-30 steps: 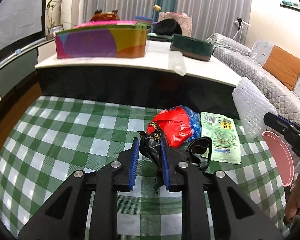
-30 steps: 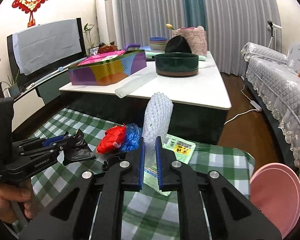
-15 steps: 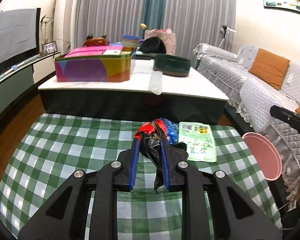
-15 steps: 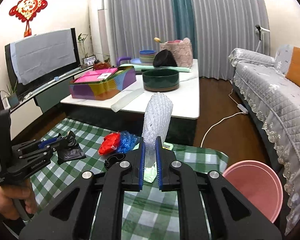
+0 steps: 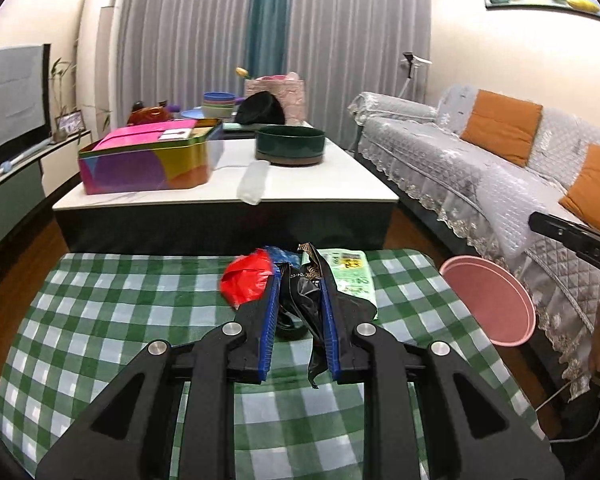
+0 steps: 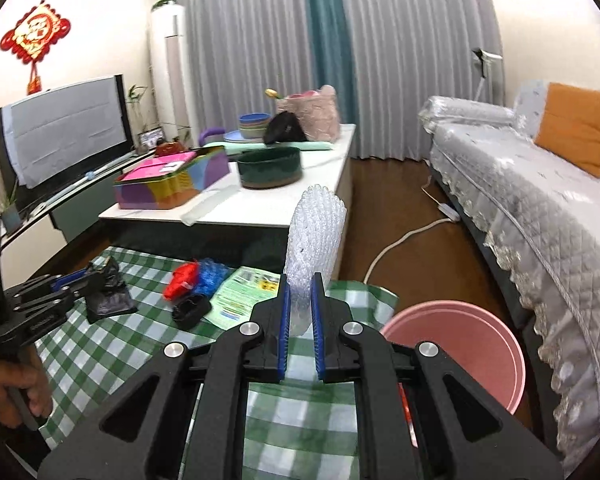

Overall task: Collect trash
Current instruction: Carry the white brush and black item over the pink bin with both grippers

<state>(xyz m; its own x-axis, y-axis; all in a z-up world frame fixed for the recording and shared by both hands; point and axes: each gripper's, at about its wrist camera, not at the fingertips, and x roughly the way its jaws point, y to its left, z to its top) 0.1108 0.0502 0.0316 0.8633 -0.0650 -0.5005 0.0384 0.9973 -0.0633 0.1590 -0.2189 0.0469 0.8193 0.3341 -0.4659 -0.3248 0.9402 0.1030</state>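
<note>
Left gripper is clamped narrow on a crumpled black plastic wrapper. The wrapper sits between the blue pads and hangs clear above the green checked cloth. In the right wrist view the same wrapper dangles off the left gripper over the cloth's left side, with a hand on the handle below.

Right gripper is pinched nearly closed on a piece of clear bubble wrap. The wrap stands upright out of the pads, raised above the cloth's right edge. From the left wrist view that bubble wrap shows at the right, in front of the grey sofa.

Still lying on the cloth: a red bag touching a blue bag, a black band just beside them, and a green printed packet flat next to the band. In the left wrist view the red bag and the packet flank the held wrapper.

A pink bin stands on the floor just off the cloth's right edge, between cloth and sofa, mouth open. It lies below and to the right of the bubble wrap.

Behind the cloth is a white table with a colourful tin box and a dark green bowl.
</note>
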